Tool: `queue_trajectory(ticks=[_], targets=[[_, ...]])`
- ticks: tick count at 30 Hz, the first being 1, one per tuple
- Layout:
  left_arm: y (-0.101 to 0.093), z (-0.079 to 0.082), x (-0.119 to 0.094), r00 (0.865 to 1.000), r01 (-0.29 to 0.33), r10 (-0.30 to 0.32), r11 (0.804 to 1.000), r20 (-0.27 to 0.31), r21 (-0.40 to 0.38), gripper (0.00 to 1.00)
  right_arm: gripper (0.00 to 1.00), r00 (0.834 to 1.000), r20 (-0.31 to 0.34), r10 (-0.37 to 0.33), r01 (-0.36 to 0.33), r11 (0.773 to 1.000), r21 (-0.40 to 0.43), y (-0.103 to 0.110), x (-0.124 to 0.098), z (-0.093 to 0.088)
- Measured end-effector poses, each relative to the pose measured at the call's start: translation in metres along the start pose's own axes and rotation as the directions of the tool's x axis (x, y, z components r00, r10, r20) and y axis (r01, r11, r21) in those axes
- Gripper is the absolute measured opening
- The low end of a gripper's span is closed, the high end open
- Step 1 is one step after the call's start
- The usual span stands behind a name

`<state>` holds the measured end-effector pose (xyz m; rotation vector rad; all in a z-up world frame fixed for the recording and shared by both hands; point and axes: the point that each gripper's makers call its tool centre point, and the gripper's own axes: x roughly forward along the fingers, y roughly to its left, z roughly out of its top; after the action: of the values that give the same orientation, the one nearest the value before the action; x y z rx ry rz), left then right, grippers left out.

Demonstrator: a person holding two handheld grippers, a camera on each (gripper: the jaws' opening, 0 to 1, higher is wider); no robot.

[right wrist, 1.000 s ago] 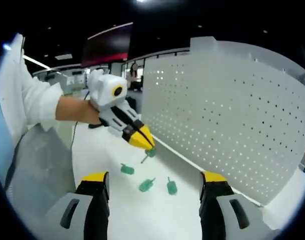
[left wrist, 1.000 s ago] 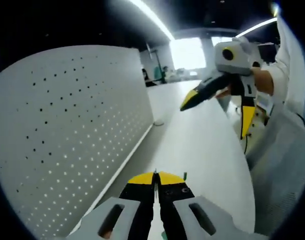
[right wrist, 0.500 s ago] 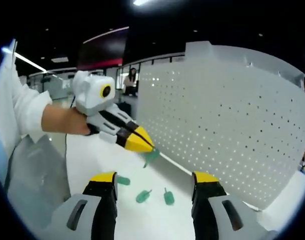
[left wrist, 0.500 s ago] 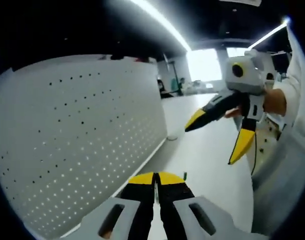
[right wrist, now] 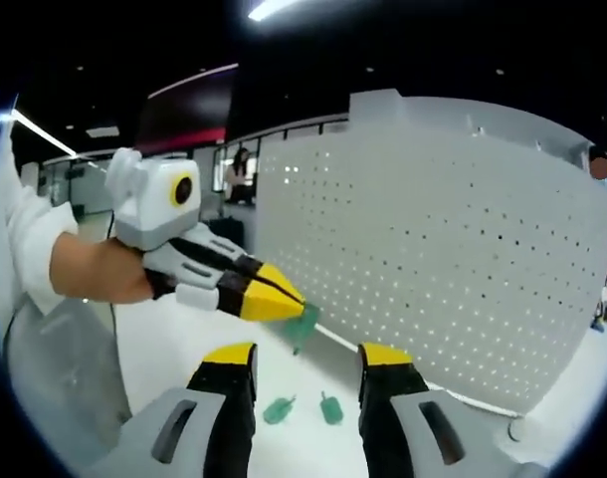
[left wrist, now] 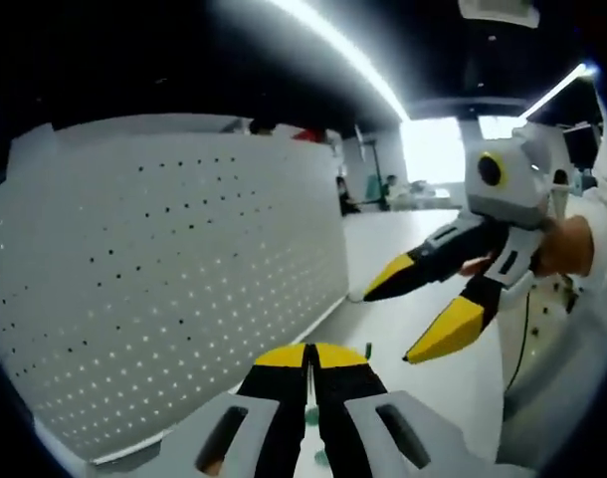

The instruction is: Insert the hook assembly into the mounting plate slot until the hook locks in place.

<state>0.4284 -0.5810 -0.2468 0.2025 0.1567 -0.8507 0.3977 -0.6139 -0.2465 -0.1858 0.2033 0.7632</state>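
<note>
Left gripper (right wrist: 284,299) is pinched tight on a green hook (right wrist: 302,324). You can see this in the right gripper view, where the yellow tips are closed and the little green piece sticks out of them. It is up in the air, above the white counter (right wrist: 154,349) and near the bottom edge of the big white board with holes (right wrist: 433,269). In the left gripper view the same gripper (left wrist: 309,356) has its two yellow tips pressed together, and a thin green bit pokes up beside them.

Right gripper (left wrist: 418,321) is wide apart and holds nothing. In the left gripper view its two yellow tips point at the board (left wrist: 164,279). In its own view the jaws stand apart, and the space between them has nothing in it.

Two more green hooks are lying flat on the counter, one (right wrist: 279,408) next to the other (right wrist: 330,407). They are just below the held hook.

I think the job is only partly done. One hook is picked up and carried close to the board. It is not in a hole yet, and it is not locked. It looks like the hook must next be lined up with a hole and pushed in until it clicks.
</note>
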Motion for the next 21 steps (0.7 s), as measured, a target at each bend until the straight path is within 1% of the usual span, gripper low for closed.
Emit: queue_trajectory(ticks=[3,8,11,16,21], targets=[[0.001,0.002,0.001,1.0,-0.014,0.015,0.999,0.018,-0.046,0.02,0.31,1.0,0.015,-0.019,0.019,1.0,0.006,-0.001,0.001,0.003],[0.001,0.006,0.001,0.999,-0.03,0.032,0.997,0.033,-0.07,0.02,0.23,0.999,0.029,-0.046,0.045,0.999,0.01,-0.004,0.001,0.005],[0.001,0.01,0.0,0.998,-0.035,0.041,0.994,0.052,-0.102,0.02,0.2,0.998,0.033,-0.055,0.055,0.998,0.027,-0.005,0.002,0.004],[-0.003,0.015,0.001,0.997,-0.024,0.036,0.989,0.075,-0.146,0.02,0.14,0.996,0.055,-0.073,0.07,0.996,0.049,-0.006,0.003,0.007],[-0.008,0.019,0.001,0.995,-0.012,0.028,0.985,0.092,-0.171,0.02,0.09,0.994,0.073,-0.085,0.082,0.996,0.039,-0.007,0.004,0.013]])
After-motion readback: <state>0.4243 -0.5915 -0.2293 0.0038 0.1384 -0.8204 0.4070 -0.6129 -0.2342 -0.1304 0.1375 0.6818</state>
